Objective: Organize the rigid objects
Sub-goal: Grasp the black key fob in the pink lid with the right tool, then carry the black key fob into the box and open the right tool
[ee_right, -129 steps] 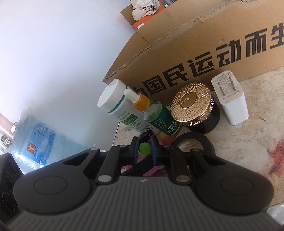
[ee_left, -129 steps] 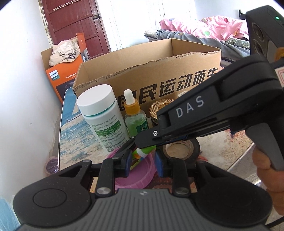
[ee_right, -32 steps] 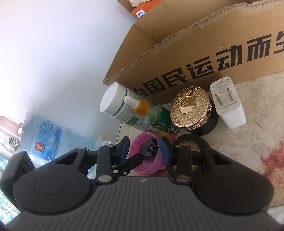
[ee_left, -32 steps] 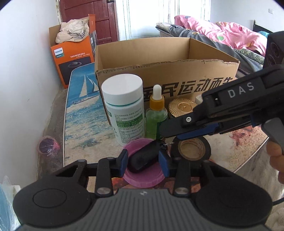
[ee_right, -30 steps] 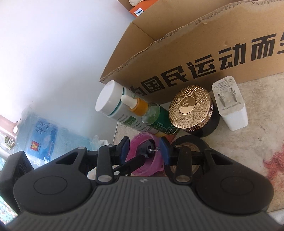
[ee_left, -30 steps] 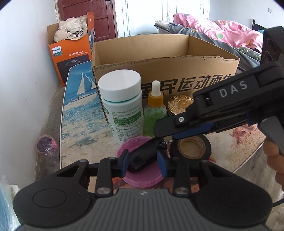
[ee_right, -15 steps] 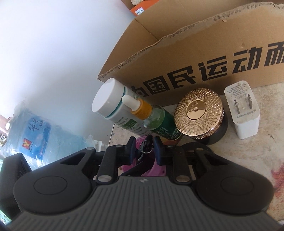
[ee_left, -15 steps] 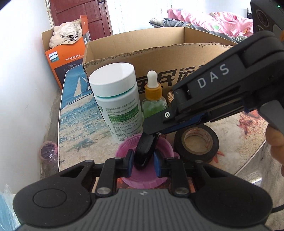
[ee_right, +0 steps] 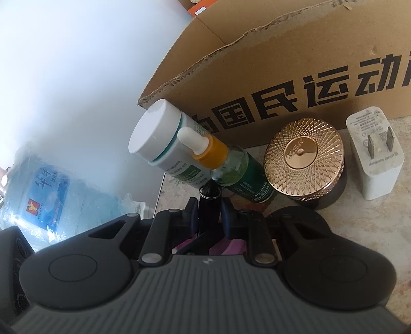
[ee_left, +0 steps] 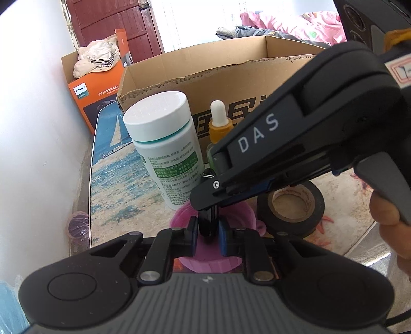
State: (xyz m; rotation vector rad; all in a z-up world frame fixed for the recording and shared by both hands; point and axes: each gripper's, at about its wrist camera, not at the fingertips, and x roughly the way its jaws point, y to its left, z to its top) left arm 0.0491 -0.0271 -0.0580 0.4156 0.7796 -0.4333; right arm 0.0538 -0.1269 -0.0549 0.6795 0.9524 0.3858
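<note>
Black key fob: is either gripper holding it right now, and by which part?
Both. The left gripper clamps the black key fob at its lower body above the pink lid; the right gripper pinches its upper part, just below the ring.

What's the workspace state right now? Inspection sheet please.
Surface: stone-pattern table.
Job's things: key fob above pink dish; pill bottle, dropper bottle, gold-lid jar, charger, tape roll in front of cardboard box.
Clutter: nothing seen.
Claws: left claw and right claw both shut on key fob.
Cables: nothing seen.
Surroundings: white wall, water jug, orange box, bed.
</note>
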